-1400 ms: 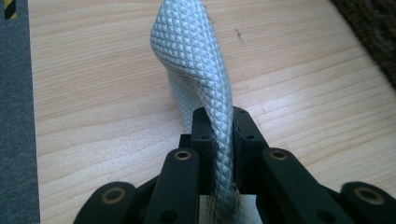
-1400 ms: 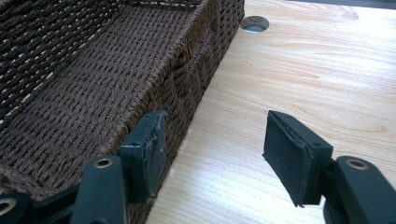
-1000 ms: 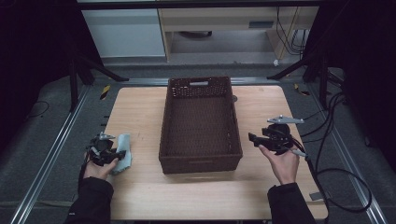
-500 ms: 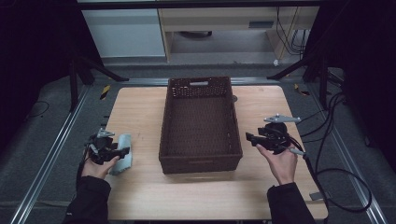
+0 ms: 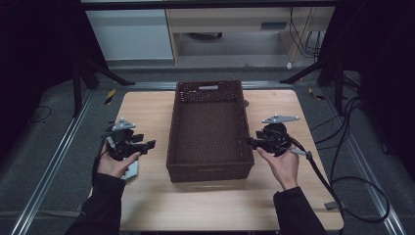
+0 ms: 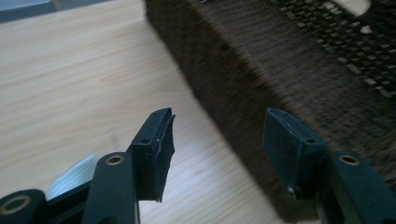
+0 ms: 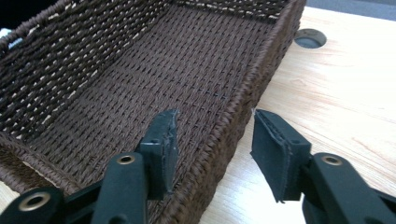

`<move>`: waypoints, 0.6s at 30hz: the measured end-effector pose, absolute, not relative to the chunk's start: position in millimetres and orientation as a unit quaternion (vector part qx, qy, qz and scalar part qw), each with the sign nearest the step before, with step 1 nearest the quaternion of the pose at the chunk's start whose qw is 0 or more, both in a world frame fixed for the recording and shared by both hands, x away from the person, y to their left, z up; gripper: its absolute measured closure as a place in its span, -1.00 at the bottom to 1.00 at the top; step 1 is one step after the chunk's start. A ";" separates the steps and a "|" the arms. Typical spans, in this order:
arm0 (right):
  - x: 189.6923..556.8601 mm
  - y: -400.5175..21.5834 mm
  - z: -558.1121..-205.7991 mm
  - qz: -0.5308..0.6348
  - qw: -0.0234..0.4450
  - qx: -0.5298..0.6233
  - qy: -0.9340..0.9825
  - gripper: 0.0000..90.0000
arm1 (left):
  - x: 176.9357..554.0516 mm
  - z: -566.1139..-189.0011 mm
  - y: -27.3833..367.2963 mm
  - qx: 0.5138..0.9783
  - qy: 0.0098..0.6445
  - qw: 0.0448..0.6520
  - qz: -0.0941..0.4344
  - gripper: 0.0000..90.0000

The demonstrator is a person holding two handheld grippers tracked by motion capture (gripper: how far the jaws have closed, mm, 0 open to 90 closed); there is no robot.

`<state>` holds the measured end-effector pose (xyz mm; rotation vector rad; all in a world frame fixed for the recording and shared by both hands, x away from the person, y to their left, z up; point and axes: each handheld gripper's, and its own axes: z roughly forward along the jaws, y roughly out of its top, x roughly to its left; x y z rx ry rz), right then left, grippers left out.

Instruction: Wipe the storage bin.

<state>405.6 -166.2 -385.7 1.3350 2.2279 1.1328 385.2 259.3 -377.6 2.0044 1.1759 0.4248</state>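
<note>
Wicker basket (image 5: 210,129): placed mid-bench (image 5: 147,105), between both claws. Right claw (image 5: 250,142): jaws straddling basket's right wall, just closing in, pads not seen pressing on rim. Left claw (image 5: 149,144): held above bench just beside basket's left wall, jaws spread, nothing between. Pale flat item (image 5: 131,170): lying on bench under left hand (image 5: 113,164), partly hidden, kind cannot be told.

Left hand-held gripper (image 5: 147,144) agape; right hand-held gripper (image 5: 250,140) narrowing, unclamped
</note>
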 end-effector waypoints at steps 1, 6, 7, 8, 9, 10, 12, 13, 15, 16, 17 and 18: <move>406.9 -165.3 -387.3 0.392 0.153 0.466 0.779 0.18 | 385.2 -377.6 259.3 0.785 0.460 0.380 0.166 -0.06; 410.7 -160.0 -394.9 0.378 0.152 0.465 0.786 0.27 | 390.0 -377.1 231.3 0.800 0.437 0.379 0.158 -0.04; 412.1 -157.5 -398.3 0.370 0.155 0.465 0.789 0.33 | 391.8 -379.6 224.1 0.806 0.432 0.373 0.156 -0.04; 412.1 -157.5 -398.3 0.370 0.155 0.465 0.789 0.33 | 391.8 -379.6 224.1 0.806 0.432 0.373 0.156 -0.03; 412.5 -156.5 -399.7 0.366 0.155 0.466 0.790 0.37 | 392.6 -381.6 220.6 0.810 0.430 0.369 0.153 -0.03; 413.0 -155.1 -401.9 0.360 0.155 0.467 0.793 0.46 | 393.6 -385.1 215.9 0.815 0.429 0.356 0.157 -0.02; 413.2 -154.8 -402.9 0.358 0.155 0.467 0.794 0.49 | 394.0 -386.7 215.0 0.816 0.428 0.356 0.155 0.00; 413.6 -155.0 -403.7 0.359 0.154 0.467 0.793 0.51 | 394.5 -387.8 214.7 0.816 0.429 0.357 0.151 0.00; 414.2 -155.9 -404.3 0.363 0.148 0.474 0.788 0.53 | 395.7 -390.1 213.9 0.816 0.430 0.358 0.146 0.03; 414.4 -156.3 -404.2 0.365 0.145 0.477 0.786 0.54 | 396.4 -391.4 213.4 0.817 0.430 0.357 0.144 0.05; 414.8 -156.7 -404.4 0.365 0.145 0.477 0.786 0.55 | 397.0 -392.7 212.6 0.817 0.430 0.355 0.143 0.09; 415.0 -156.6 -404.6 0.367 0.145 0.479 0.784 0.56 | 397.6 -394.5 211.7 0.818 0.430 0.354 0.142 0.12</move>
